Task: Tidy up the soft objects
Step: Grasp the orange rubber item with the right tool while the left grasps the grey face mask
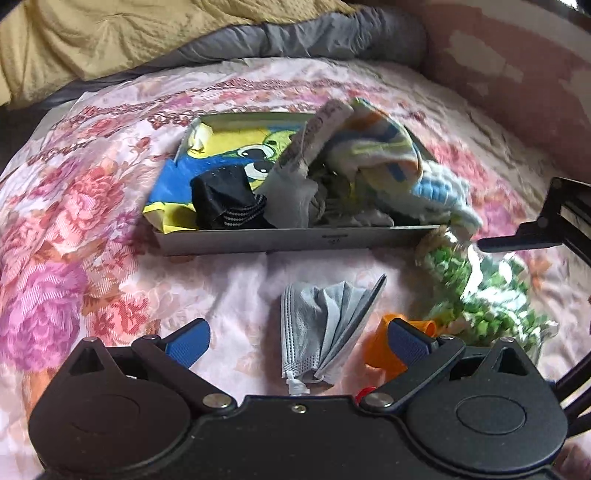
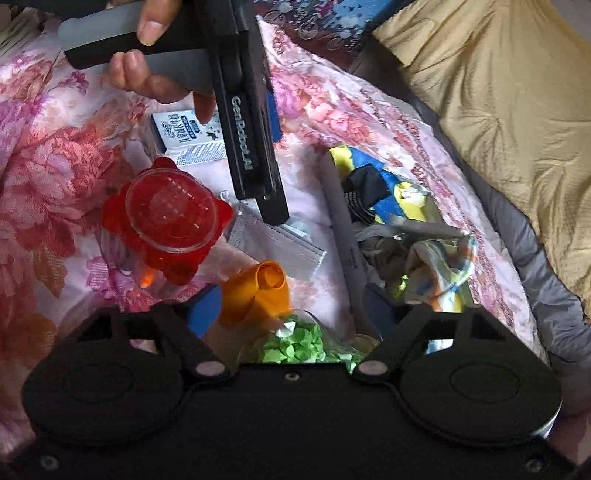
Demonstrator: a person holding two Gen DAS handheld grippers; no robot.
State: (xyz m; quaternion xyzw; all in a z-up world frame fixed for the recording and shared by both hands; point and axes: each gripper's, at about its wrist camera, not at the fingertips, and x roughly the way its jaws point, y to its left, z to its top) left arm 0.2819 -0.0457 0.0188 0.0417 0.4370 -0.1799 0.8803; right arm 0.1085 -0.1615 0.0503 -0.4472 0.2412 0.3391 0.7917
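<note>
A grey face mask (image 1: 321, 325) (image 2: 280, 247) lies folded on the floral bedsheet, in front of a metal tray (image 1: 295, 240) (image 2: 340, 221). My left gripper (image 1: 297, 343) (image 2: 275, 208) is open, its blue pads either side of the mask and not pressing it. The tray holds a black sock (image 1: 221, 199), a yellow-blue cartoon cloth (image 1: 221, 147), a striped cloth (image 1: 376, 144) and a fluffy white-blue piece (image 1: 439, 188). My right gripper (image 2: 293, 310) (image 1: 487, 243) is open, right of the tray's near corner. It hangs over a glass jar of green paper stars (image 2: 295, 343) (image 1: 487, 295).
An orange roll (image 2: 258, 291) (image 1: 380, 350) lies beside the mask. A red-lidded clear container (image 2: 170, 218) and a small printed box (image 2: 184, 136) sit behind the left gripper. A yellow quilt (image 1: 110, 37) and grey bedding (image 1: 295, 33) border the far side.
</note>
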